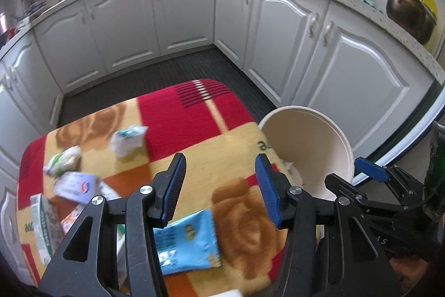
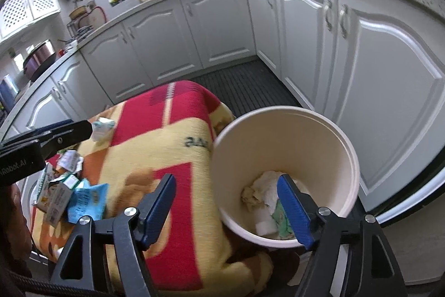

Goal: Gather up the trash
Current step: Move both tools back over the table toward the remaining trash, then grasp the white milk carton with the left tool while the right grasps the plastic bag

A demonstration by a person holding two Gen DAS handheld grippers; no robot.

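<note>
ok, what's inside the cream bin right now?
The cream bin holds crumpled white tissue, a white block and a green-printed wrapper. The right gripper, open, has one finger covering part of the pile; anything beneath it is hidden.

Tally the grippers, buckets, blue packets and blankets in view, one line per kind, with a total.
Left hand-held gripper and right hand-held gripper, both open: 2
Cream round plastic bucket: 1
Light-blue foil snack packet: 1
Red-and-yellow patterned blanket: 1
Total: 5
</note>
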